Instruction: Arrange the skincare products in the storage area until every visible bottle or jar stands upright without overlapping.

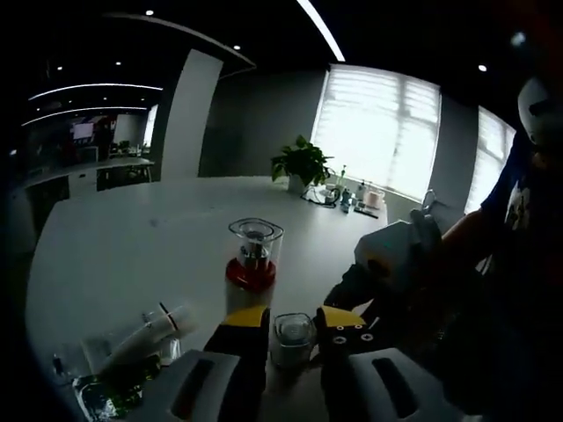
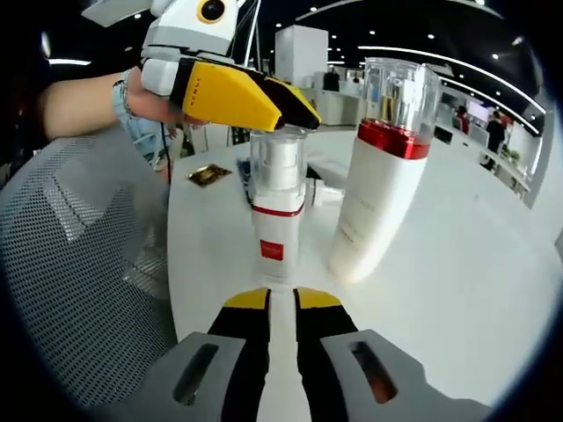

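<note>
While both tongs work over the white table [image 1: 132,246], the items stand as follows.

Left gripper [image 1: 292,338]: jaws yellow-tipped and black, closed on the clear cap of a small pump bottle [image 1: 292,337], which sits upright between them. In the right gripper view the same gripper [image 2: 299,119] comes in from above and left, its yellow tips pinching the clear cap of that small pump bottle [image 2: 277,207], white with a red band and a red square label, standing on the table.

Right gripper [image 2: 281,308]: jaws drawn almost together just short of the small bottle's base, with only a thin strip of table between the tips. Whether they touch the bottle cannot be told.

Tall white bottle [image 2: 380,171]: red collar, clear cap, upright, just beside the small bottle, on the right gripper's right. In the left gripper view it [image 1: 252,264] stands just beyond the jaws.

White tube [image 1: 149,334]: lying on its side, well off to the left gripper's left, next to a crinkled foil packet [image 1: 110,391].

Gold sachet [image 2: 209,174]: flat on the table, beyond the small bottle.

Mesh chair back [image 2: 79,264]: left of the right gripper.

Potted plant [image 1: 302,164]: far end of the table, by the window blinds [image 1: 378,132].
</note>
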`<state>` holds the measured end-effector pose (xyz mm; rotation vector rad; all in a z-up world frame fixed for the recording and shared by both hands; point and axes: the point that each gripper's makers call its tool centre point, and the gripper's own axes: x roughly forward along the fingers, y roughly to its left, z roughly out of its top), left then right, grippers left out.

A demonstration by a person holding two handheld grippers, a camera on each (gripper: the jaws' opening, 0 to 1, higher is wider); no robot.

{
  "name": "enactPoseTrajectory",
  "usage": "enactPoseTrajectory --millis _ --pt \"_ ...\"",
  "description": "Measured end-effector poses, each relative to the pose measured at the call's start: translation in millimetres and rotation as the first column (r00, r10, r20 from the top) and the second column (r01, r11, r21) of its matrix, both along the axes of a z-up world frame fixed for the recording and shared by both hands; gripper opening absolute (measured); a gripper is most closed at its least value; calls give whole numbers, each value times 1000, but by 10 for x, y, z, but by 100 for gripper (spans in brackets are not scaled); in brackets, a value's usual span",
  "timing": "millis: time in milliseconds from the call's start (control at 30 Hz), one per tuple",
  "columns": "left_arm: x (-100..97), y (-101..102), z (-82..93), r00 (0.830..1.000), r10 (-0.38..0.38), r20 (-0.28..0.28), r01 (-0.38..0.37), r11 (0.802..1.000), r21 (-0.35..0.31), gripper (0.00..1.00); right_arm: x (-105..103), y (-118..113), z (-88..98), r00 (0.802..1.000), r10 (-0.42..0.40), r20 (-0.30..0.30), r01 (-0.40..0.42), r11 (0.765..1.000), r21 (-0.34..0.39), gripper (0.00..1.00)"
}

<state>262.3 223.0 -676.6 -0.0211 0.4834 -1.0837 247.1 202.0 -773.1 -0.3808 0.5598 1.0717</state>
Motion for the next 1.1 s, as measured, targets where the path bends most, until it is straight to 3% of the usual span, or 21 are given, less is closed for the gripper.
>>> enactPoseTrajectory --millis 233,367,433,533,633,667,767,833,967,1100 --pt "20 39 83 1000 5 22 -5 1000 -22 26 -42 28 -7 1000 21 3 -21 1000 -11 11" --pt "58 160 156 999 23 22 -22 999 -43 26 -52 28 0 1000 24 1 -24 1000 -11 11" --pt "56 279 80 999 28 -19 -28 1000 -11 24 -49 26 9 1000 23 2 -23 1000 -11 11" --pt "52 475 -178 994 53 -95 -44 995 94 19 -43 23 25 1000 18 1 -18 1000 -5 11" --pt "-105 392 -377 986 -8 -169 35 987 154 16 -42 23 53 1000 15 5 -15 1000 -2 11" --pt "-120 376 -401 985 -16 -174 45 986 163 15 -39 28 70 1000 14 7 -14 1000 1 11" --pt "-270 264 -635 977 -96 -188 147 948 281 14 -37 40 111 1000 17 15 -17 1000 6 11" --pt "-298 226 -734 976 -113 -187 169 932 321 12 -37 42 132 1000 18 19 -18 1000 9 11" --pt "-320 149 -808 975 -121 -189 180 926 333 12 -43 46 152 1000 20 22 -20 1000 17 11" --pt "-266 75 -801 980 -92 -177 146 934 325 14 -44 51 157 999 23 33 -23 1000 11 10"
